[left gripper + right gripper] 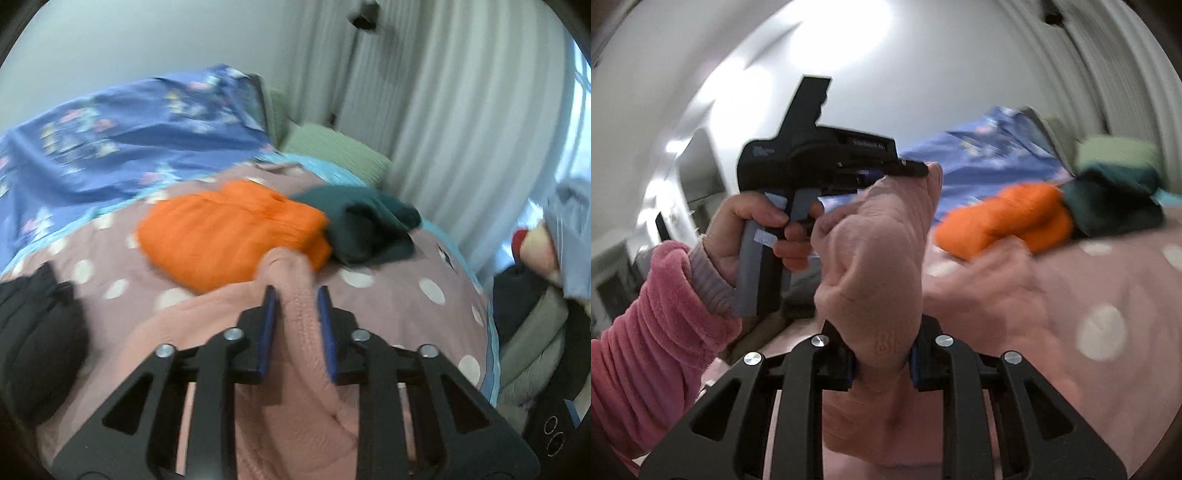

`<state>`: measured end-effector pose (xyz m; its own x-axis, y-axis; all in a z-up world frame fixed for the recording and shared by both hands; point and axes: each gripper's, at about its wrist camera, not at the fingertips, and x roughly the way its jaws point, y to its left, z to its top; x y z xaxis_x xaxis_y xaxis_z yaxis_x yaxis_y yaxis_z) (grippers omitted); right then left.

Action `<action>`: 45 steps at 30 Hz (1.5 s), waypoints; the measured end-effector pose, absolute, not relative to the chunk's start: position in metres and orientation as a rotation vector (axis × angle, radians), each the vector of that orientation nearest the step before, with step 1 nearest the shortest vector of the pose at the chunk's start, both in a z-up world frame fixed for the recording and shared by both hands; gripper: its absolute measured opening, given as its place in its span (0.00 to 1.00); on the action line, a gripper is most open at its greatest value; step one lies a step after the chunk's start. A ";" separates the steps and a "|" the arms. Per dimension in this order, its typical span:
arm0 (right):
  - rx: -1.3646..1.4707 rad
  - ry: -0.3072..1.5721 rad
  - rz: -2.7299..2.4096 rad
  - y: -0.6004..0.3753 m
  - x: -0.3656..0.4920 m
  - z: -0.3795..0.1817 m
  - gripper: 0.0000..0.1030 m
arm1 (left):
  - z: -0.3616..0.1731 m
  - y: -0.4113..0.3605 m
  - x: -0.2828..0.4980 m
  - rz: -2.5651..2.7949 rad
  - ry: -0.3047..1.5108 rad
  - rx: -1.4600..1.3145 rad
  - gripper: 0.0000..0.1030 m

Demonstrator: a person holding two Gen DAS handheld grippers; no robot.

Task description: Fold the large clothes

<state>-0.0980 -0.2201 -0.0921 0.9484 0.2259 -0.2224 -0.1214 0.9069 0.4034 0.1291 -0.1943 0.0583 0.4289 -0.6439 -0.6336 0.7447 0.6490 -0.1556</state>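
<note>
- Centrally, at the bottom of the left wrist view, the left gripper [295,295] has its two blue pads [268,321] pressed against a bunched ridge of the pink garment [295,369].
- From there the pink garment spreads to the lower left of that frame, over the dotted cover [406,314].
- Beyond the fingertips, mid-frame, lies a folded orange garment [221,232]; a dark green garment [365,225] touches its right side.
- A black garment [33,332] sits at the left edge, and a blue floral sheet [129,140] fills the upper left.
- White curtains [461,110] hang at the upper right.
- In the right wrist view, the right gripper [882,363] is clenched on a thick fold of the pink garment at bottom centre.
- This fold rises to mid-frame, where the left gripper's tip bites its top edge.
- The left hand [746,229], in a fuzzy pink sleeve [657,325], grips that tool's handle at centre left.
- Both views are motion-blurred.
</note>
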 end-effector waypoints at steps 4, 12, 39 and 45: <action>0.590 0.388 0.132 -0.270 -0.092 -0.144 0.21 | 0.016 -0.251 0.123 -0.923 0.796 0.222 0.13; 0.661 0.440 0.187 -0.283 -0.086 -0.175 0.21 | 0.014 -0.228 0.112 -0.868 0.732 0.261 0.22; 0.468 0.354 0.110 -0.301 -0.093 -0.117 0.41 | -0.059 -0.233 0.092 -0.732 0.633 0.684 0.29; 0.549 0.624 0.059 -0.304 -0.057 -0.179 0.13 | -0.064 -0.232 0.097 -0.794 0.668 0.660 0.29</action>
